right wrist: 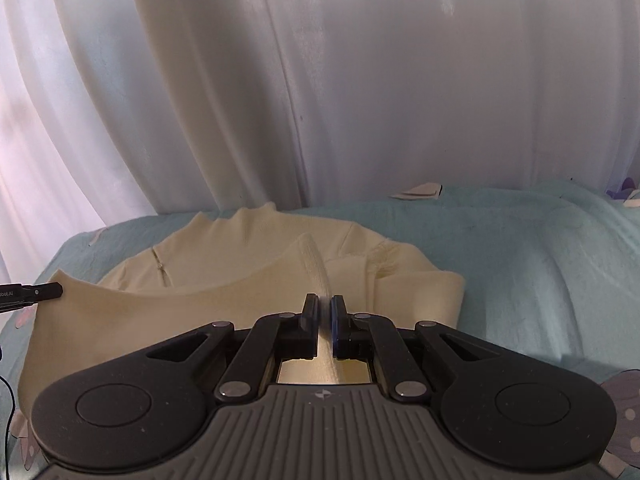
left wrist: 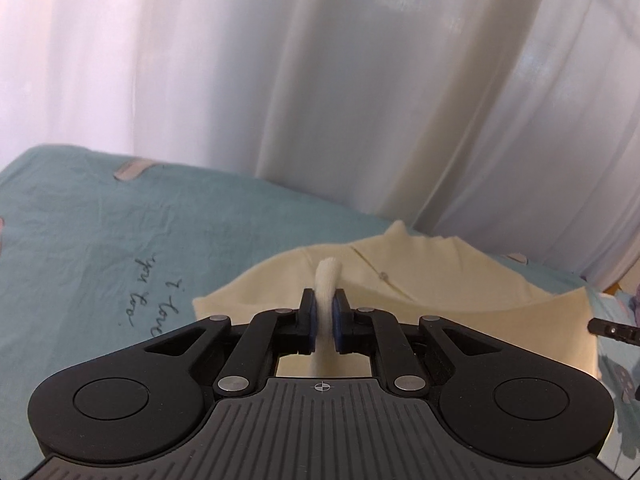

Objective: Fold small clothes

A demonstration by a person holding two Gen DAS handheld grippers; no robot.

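Cream garment (right wrist: 248,240) hem pinched by left tool (left wrist: 324,312), right tool (right wrist: 325,312) | step: lifting bottom edge | next: carry ahead to collar, release.

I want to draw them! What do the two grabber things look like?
Each hand-held gripper, left and right, is black, with two round wings, silver rivets and a ribbed grey top bearing a small cross mark. The fingertips have blue pads. No hands or sleeves show.
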